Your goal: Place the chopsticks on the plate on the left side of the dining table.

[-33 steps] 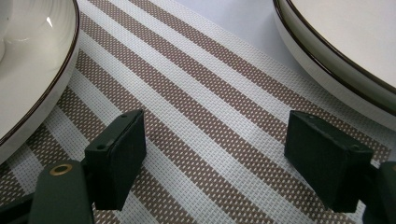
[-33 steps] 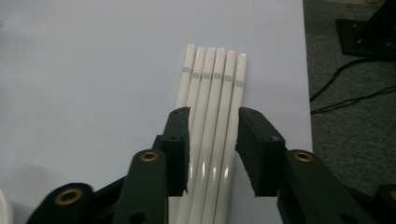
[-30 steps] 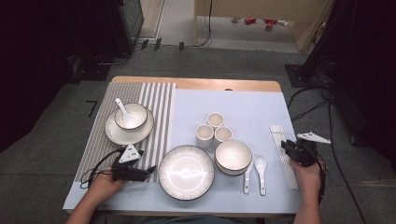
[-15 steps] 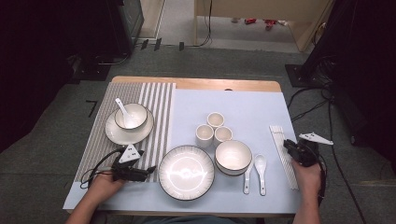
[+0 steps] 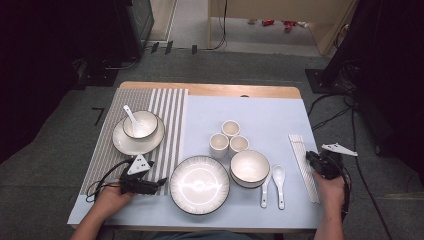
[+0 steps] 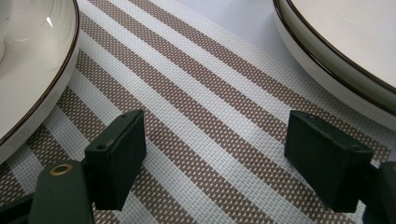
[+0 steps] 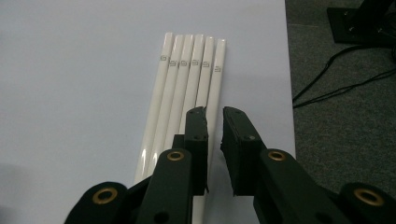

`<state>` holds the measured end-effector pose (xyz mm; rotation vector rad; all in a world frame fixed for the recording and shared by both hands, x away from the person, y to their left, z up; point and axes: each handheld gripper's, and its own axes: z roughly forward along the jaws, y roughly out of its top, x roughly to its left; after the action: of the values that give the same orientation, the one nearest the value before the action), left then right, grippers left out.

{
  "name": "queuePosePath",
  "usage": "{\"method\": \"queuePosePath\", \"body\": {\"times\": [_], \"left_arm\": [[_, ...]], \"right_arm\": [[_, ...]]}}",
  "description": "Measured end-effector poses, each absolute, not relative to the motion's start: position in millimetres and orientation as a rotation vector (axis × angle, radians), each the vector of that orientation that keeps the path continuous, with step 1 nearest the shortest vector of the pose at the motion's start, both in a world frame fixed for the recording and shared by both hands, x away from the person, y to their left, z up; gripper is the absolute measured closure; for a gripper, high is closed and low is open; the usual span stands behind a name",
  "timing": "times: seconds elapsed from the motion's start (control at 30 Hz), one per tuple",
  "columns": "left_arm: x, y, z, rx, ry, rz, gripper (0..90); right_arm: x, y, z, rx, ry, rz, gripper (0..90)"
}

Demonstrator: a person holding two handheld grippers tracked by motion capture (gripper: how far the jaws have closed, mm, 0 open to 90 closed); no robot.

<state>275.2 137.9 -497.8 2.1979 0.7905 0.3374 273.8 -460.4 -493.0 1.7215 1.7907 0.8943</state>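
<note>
A small grey mark, too small to be read, is printed near the far end of each of the white chopsticks (image 7: pixel 187 88), laid side by side at the right table edge. The right gripper (image 7: pixel 214 135) has just been closed around the outermost one.

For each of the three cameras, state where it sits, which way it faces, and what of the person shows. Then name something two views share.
High view: above the person's side, facing forward and down on the table; both forearms, left gripper, right gripper.
Left gripper view: on the left gripper, facing the striped mat; its open fingers.
Right gripper view: on the right gripper, facing the chopsticks; fingers nearly shut around the outermost one.
Shared: high and right gripper views show the chopsticks.
</note>
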Motion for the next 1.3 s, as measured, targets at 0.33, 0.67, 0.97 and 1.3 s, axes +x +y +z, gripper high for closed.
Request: {"method": "queuePosePath", "body": {"times": [0.33,0.67,0.97,1.3], "left_arm": [[275,138,-498,2.197,0.791,0.339,21.2],[275,138,-498,2.197,0.791,0.338,21.2],[275,138,-498,2.199,0.79,0.338,21.2],[275,138,-498,2.198,0.789,0.338,21.2]], "right_arm": [[274,-461,-494,1.726,1.801,0.895,83.1],[276,-461,-496,1.741,1.798,0.857,83.5],[278,-463,-498,1.747,1.782,0.882,83.7],[285,-462,-501,1.716,1.761,0.864,83.2]]}}
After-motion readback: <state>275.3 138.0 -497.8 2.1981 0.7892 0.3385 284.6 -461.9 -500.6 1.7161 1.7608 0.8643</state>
